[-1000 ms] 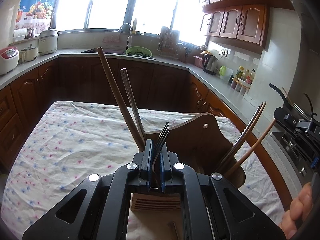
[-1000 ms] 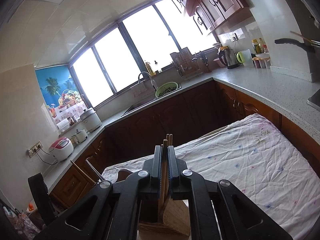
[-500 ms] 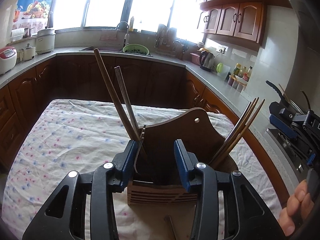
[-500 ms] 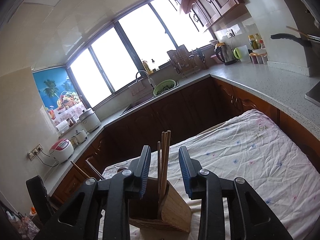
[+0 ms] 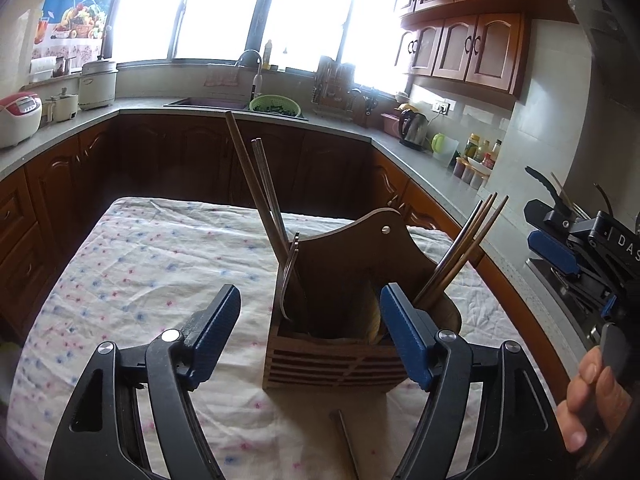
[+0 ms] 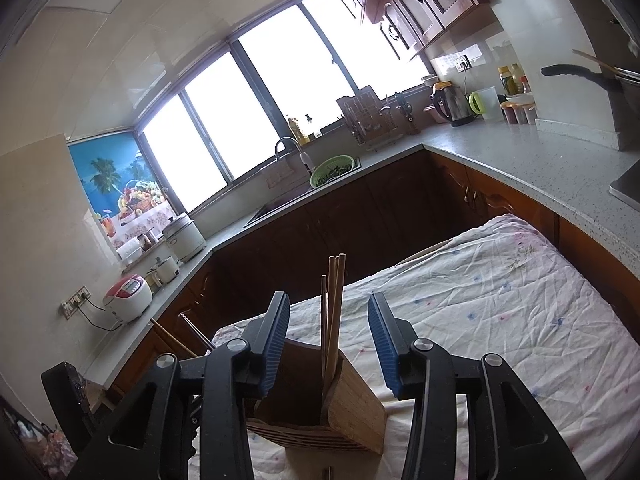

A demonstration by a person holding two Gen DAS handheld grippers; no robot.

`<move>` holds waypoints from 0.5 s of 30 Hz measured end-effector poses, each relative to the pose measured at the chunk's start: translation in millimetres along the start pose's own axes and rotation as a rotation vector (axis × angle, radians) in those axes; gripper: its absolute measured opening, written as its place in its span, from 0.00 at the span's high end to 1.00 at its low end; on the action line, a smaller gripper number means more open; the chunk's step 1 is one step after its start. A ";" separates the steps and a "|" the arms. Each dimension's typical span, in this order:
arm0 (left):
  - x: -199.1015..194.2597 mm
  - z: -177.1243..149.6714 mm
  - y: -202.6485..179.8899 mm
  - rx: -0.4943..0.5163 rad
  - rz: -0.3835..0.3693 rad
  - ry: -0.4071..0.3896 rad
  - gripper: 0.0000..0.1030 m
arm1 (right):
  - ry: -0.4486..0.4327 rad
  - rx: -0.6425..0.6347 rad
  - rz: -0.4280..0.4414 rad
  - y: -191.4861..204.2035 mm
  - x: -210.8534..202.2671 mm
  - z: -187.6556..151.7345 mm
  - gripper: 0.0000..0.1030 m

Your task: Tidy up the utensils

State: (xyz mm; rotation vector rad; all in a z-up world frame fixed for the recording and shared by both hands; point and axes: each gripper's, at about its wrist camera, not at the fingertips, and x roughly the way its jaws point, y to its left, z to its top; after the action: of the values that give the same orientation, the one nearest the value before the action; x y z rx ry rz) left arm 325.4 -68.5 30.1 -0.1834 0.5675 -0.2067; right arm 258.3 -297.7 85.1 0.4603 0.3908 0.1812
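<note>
Now the wooden utensil holder (image 5: 344, 320) stands upright on the cloth-covered desk (image 5: 132, 264) — chopsticks (image 6: 331, 312) inside. Both jaws are opening, released: left hand-held gripper (image 5: 310, 332) and right hand-held gripper (image 6: 328, 344) grasp nothing.

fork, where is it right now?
Left wrist view: the fork stands tines-up in the left compartment of the wooden utensil holder, beside the long chopsticks, on the floral tablecloth.
</note>
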 end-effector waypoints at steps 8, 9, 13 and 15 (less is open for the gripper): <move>-32.1 -14.3 23.8 -0.076 -0.005 -0.015 0.07 | 0.026 0.004 0.036 1.0 -9.4 -12.6 0.27; -36.2 -15.5 26.7 -0.087 -0.007 -0.013 0.05 | 0.028 0.005 0.043 1.4 -11.1 -14.7 0.25; -54.8 -20.0 34.2 -0.120 -0.022 -0.023 0.03 | 0.035 0.013 0.073 3.9 -21.6 -20.5 0.22; -64.3 -22.9 35.7 -0.126 -0.023 -0.027 0.02 | 0.029 0.010 0.086 6.3 -30.3 -23.3 0.20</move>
State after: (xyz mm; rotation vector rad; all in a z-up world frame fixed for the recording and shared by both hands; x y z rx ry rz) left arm 265.0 -21.1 36.0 -0.3145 0.5523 -0.1905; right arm 220.8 -290.7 78.7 0.4852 0.4006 0.2697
